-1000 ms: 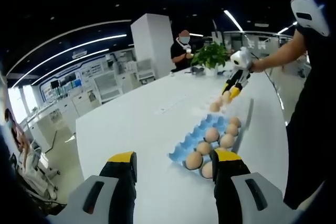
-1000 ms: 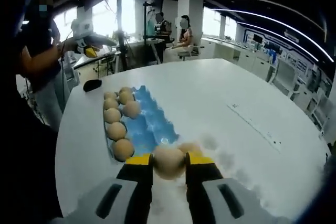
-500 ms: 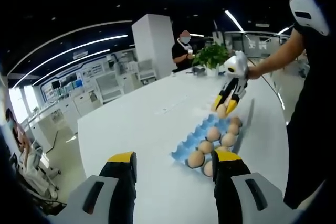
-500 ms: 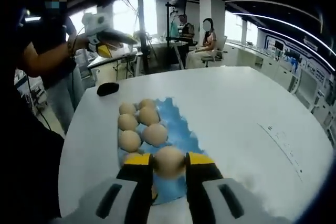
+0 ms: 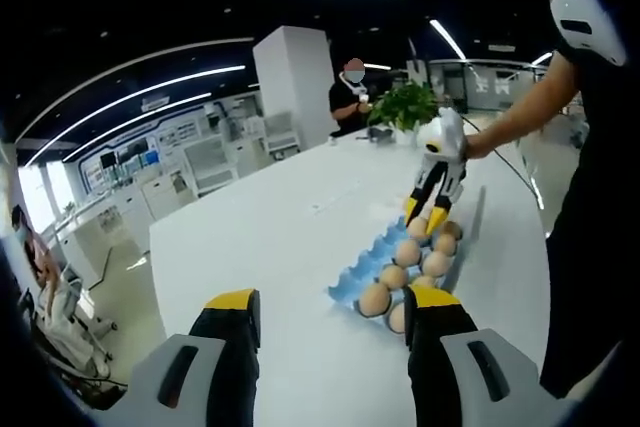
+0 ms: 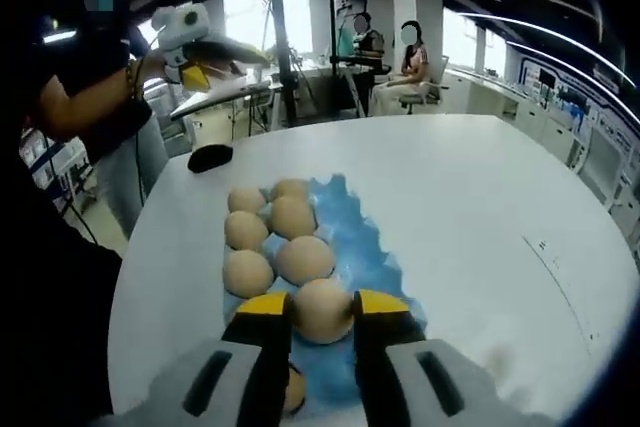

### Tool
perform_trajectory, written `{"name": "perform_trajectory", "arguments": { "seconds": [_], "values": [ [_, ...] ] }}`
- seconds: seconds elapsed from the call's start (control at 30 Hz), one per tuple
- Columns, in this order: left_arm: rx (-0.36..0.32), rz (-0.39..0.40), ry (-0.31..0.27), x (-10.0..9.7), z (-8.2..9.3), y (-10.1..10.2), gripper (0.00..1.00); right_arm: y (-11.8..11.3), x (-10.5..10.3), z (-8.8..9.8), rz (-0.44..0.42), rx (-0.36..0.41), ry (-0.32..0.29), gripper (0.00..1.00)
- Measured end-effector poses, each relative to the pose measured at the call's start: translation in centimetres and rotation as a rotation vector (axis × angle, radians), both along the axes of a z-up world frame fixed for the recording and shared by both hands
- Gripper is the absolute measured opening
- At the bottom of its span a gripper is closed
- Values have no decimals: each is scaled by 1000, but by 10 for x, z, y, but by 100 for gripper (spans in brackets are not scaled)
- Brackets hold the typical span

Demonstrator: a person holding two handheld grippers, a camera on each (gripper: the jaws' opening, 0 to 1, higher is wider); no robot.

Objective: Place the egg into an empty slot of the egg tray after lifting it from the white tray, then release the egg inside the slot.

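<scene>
The egg (image 6: 321, 310) is pale tan, like the other eggs (image 6: 275, 244). The egg tray (image 6: 362, 253) is light blue, the surface (image 6: 470, 207) white. The right tongs (image 6: 321, 309) have yellow tips on grey bodies.

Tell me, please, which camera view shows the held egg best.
The right gripper view: the egg sits large and close, clamped between the right gripper fingers above the blue egg tray. In the left gripper view it is small and far, half hidden by the right gripper.
</scene>
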State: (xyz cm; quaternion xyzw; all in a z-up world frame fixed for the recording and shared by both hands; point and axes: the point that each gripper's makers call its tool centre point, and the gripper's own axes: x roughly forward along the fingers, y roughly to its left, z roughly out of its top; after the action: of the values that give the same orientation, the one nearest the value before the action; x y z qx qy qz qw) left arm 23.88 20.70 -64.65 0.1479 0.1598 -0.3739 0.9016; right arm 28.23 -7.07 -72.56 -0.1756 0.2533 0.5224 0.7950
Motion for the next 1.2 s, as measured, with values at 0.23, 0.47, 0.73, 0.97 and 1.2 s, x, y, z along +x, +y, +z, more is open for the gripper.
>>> {"name": "perform_trajectory", "arguments": {
  "seconds": [0.23, 0.47, 0.73, 0.97, 1.2],
  "values": [
    [4, 11, 0, -2, 0, 8, 58, 58, -6, -15, 109, 1, 25, 24],
    [4, 19, 3, -4, 0, 12, 58, 81, -9, -43, 168, -48, 82, 24],
    [4, 20, -1, -4, 1, 10, 58, 83, -8, -53, 166, -45, 114, 24],
    [5, 27, -8, -2, 2, 10, 61, 83, -10, -52, 171, -17, 98, 25],
    [-9, 21, -14, -2, 4, 9, 60, 78, -7, -41, 160, 28, 60, 26]
  ]
}}
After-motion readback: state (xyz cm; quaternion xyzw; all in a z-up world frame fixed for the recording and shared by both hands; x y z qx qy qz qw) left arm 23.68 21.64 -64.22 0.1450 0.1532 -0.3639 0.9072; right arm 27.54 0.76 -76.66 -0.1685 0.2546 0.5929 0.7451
